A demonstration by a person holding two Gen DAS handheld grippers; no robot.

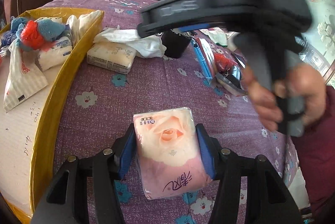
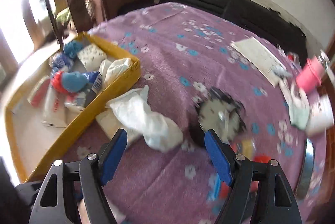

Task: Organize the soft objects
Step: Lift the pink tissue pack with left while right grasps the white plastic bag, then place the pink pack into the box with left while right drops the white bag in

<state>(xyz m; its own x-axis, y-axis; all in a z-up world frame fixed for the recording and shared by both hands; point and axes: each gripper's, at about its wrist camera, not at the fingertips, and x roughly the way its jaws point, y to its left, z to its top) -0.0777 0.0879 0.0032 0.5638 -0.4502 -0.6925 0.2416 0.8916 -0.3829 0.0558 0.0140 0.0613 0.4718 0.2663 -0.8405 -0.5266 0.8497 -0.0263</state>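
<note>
A pink rose-printed tissue pack (image 1: 167, 152), long axis running away from the camera, is gripped between the left gripper (image 1: 165, 152) jaws above the purple flowered bed (image 1: 146, 81), right of the yellow-rimmed box (image 1: 62, 77), while the right gripper (image 2: 166, 152) is held open, empty.

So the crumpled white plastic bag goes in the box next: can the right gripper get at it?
Probably yes: the right gripper is open and empty, and the white bag lies uncovered just ahead of it.
</note>
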